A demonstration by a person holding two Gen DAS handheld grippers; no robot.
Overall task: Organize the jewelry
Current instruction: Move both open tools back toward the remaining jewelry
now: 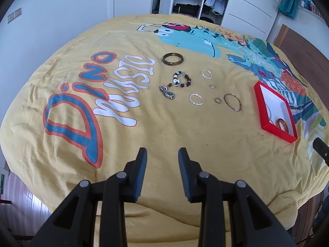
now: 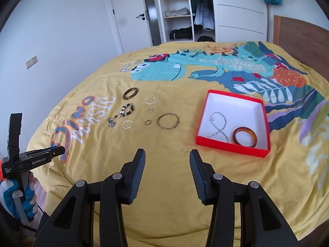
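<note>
Jewelry lies on a yellow bedspread: a dark brown bangle (image 1: 172,59) (image 2: 130,93), a beaded bracelet (image 1: 182,79) (image 2: 127,110), a silver charm piece (image 1: 167,92) (image 2: 112,122), a thin gold bangle (image 1: 233,102) (image 2: 168,120), and several small hoops and rings (image 1: 196,99) (image 2: 128,124). A red box (image 1: 274,130) (image 2: 231,146) with a white inside holds a silver chain (image 2: 218,126) and an amber bangle (image 2: 245,136). My left gripper (image 1: 162,154) is open and empty, well short of the jewelry. My right gripper (image 2: 167,155) is open and empty, near the box's front left.
The bedspread (image 1: 144,135) (image 2: 164,177) has a dinosaur print and "Dino music" lettering. The left gripper's body and a gloved hand (image 2: 14,193) show at the right wrist view's left edge. An open wardrobe (image 2: 181,10), a door and a wooden headboard (image 2: 302,41) stand behind.
</note>
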